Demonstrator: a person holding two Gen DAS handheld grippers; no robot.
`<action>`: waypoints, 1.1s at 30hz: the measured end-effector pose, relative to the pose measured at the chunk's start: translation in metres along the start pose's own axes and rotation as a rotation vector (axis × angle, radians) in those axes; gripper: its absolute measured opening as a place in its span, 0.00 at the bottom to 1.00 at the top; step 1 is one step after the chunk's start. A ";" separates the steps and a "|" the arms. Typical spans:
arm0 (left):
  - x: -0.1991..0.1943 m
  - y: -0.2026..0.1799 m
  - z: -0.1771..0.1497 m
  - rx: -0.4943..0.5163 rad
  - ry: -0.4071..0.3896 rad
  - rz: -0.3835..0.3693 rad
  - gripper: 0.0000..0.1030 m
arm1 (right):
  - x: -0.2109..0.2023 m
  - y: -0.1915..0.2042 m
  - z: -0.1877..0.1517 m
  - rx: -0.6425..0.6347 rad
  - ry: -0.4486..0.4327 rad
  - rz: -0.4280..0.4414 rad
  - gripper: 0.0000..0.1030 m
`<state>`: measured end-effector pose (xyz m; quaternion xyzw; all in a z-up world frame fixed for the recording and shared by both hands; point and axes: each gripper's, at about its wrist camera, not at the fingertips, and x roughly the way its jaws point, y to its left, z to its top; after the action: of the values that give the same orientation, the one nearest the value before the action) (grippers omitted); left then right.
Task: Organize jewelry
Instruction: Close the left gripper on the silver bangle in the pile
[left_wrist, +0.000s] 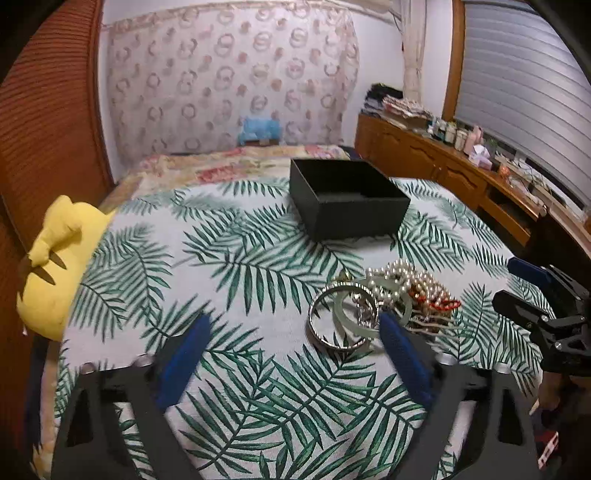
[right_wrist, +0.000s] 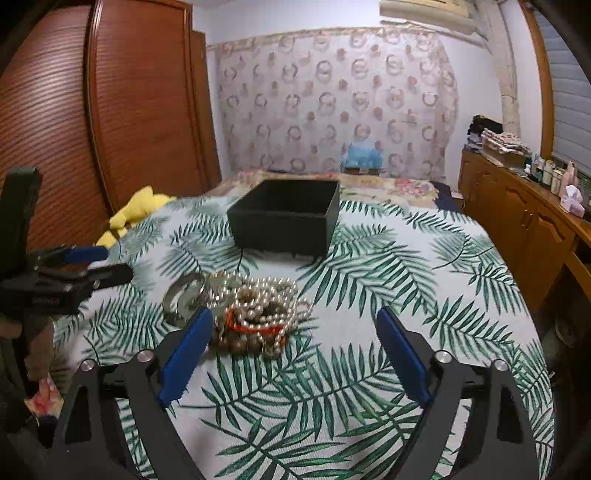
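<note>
Only the left wrist view shows the bangles clearly: a silver bangle (left_wrist: 334, 317) leaning on a pale green one (left_wrist: 373, 314), at the left edge of the jewelry heap (left_wrist: 402, 295). Right wrist view instead gives the pearls (right_wrist: 258, 299) on top, red beads (right_wrist: 255, 326) and big brown beads (right_wrist: 240, 345) at the near edge; bangles there blurred. Heap lies on the leaf-print cloth (left_wrist: 240, 266), nearer than the black box (left_wrist: 347, 197), which sits open and apart from it.

Left gripper (left_wrist: 291, 325): jaws wide apart, nothing between them; right blue pad (left_wrist: 402, 354) overlaps the green bangle in view, contact uncertain. Right gripper (right_wrist: 295, 321): jaws wide apart, holding nothing; left pad (right_wrist: 188, 350) just beside the heap's left edge, covering part of it.

Each view catches the other gripper at its margin. Yellow plush (left_wrist: 55, 262) at cloth's left edge. Wooden shutter doors (right_wrist: 110, 110) left, sideboard (right_wrist: 524, 218) with bottles right, patterned curtain (left_wrist: 229, 74) behind.
</note>
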<state>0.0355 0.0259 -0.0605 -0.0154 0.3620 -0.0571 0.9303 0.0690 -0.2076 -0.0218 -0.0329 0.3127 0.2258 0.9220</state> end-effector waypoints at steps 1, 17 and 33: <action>0.004 0.001 0.000 0.002 0.015 -0.010 0.74 | 0.001 0.001 -0.001 -0.002 0.007 0.002 0.86; 0.064 -0.001 0.012 0.045 0.157 -0.107 0.27 | 0.012 0.004 -0.006 -0.014 0.052 0.019 0.84; 0.054 0.007 0.003 -0.004 0.104 -0.102 0.04 | 0.014 0.006 -0.009 -0.022 0.061 0.034 0.84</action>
<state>0.0775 0.0265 -0.0955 -0.0328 0.4087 -0.1043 0.9061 0.0713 -0.1987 -0.0375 -0.0448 0.3388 0.2436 0.9077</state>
